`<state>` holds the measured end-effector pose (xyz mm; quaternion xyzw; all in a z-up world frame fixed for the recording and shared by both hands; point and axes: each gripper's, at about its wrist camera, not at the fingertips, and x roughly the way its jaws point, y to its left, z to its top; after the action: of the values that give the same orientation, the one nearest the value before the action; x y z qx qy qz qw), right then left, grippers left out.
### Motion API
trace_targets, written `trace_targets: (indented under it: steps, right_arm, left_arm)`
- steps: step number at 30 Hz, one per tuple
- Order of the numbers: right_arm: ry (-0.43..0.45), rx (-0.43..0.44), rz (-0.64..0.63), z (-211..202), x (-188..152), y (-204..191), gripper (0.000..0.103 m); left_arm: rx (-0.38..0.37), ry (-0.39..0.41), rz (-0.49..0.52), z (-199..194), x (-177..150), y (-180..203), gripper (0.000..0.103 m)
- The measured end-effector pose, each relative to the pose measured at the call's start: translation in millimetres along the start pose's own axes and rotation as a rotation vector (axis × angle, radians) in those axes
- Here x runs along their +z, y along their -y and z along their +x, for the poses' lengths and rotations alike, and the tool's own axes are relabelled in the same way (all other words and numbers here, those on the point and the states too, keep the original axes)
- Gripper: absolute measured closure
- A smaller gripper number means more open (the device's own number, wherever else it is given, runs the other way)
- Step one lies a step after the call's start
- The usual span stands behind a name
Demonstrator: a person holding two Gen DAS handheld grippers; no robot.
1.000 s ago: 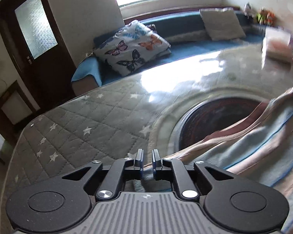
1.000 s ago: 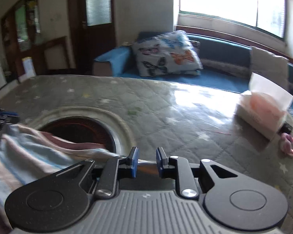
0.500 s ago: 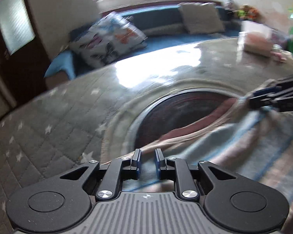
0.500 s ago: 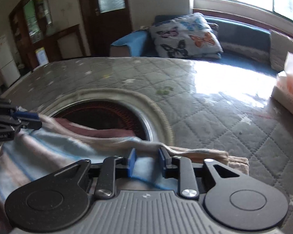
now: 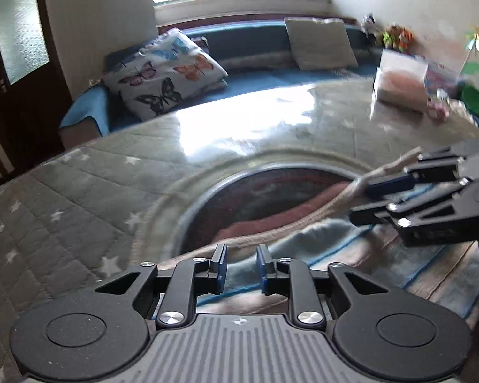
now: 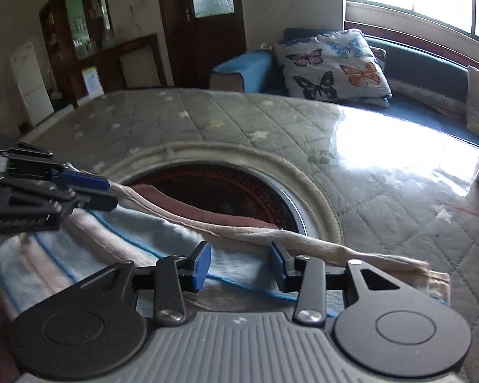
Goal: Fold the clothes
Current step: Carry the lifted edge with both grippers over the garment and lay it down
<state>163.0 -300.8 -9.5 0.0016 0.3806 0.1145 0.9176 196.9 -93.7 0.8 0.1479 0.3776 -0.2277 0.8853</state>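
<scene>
Two tongs opening | striped garment (image 6: 79,249) beneath | no legible writing

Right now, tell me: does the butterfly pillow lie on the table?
No, the butterfly pillow rests on the blue bench beyond the table.

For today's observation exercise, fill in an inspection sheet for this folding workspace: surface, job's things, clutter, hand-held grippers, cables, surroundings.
Surface: quilted star-print table cover with a round dark opening in the middle.
Job's things: striped garment lying partly over the opening, its beige hem along the far edge.
Clutter: tissue box, green bowl.
Hand-held grippers: left hand-held gripper and right hand-held gripper both opening, over the garment, pads clear of it.
Cables: nothing seen.
Surroundings: butterfly pillow on a blue bench, window, dark door.
</scene>
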Motion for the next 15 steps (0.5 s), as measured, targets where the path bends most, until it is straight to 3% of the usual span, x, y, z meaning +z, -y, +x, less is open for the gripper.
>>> trace_targets:
  steps: [5, 8, 13, 15]
  right_arm:
    - [-0.003, -0.009, 0.003, 0.4, 3.6, -5.5, 0.06]
    - [-0.002, 0.016, -0.046, -10.3, 0.3, -18.4, 0.057]
    - [-0.021, 0.059, -0.097, -19.3, -13.5, -43.9, 0.056]
    - [-0.023, 0.07, -0.132, -22.8, -21.8, -58.5, 0.048]
  left_arm:
    - [0.012, -0.003, -0.041, 11.5, -0.6, -5.6, 0.075]
    - [0.018, 0.02, -0.03, 0.3, -5.2, -4.3, 0.068]
    - [0.031, 0.047, -0.037, -27.8, -22.4, -5.3, 0.068]
    - [0.042, 0.065, -0.041, -41.9, -35.7, -4.7, 0.068]
